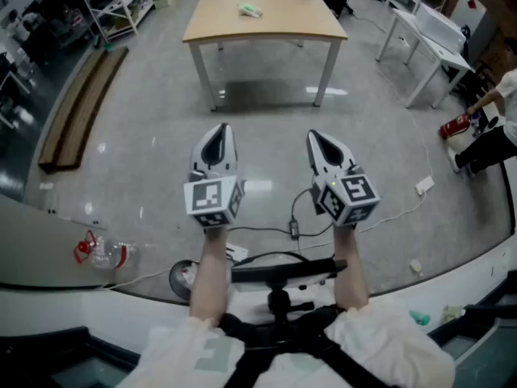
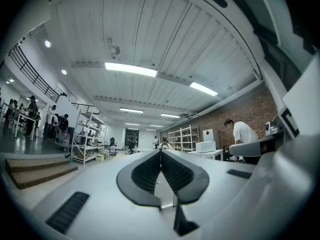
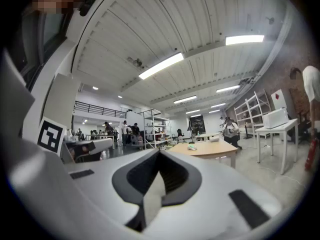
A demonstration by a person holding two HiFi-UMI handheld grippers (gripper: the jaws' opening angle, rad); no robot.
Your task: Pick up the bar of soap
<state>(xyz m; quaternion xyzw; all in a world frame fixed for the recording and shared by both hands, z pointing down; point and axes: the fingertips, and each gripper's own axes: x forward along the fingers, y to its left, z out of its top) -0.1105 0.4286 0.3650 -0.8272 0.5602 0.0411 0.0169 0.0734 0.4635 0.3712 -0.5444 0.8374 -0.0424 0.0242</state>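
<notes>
The white left gripper point(image 1: 218, 131) and white right gripper point(image 1: 317, 138) each have jaws pressed together on nothing. They are held level, side by side, on outstretched forearms point(image 1: 208, 273). Well ahead, the pale green bar of soap point(image 1: 250, 10) lies on the light wooden table point(image 1: 266, 29).

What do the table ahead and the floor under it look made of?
Table: tan, matte, wood-look top, likely laminate. Its white legs are probably painted metal. Floor: grey and glossy, mirrors the lights, so it looks like sealed concrete or epoxy.
</notes>
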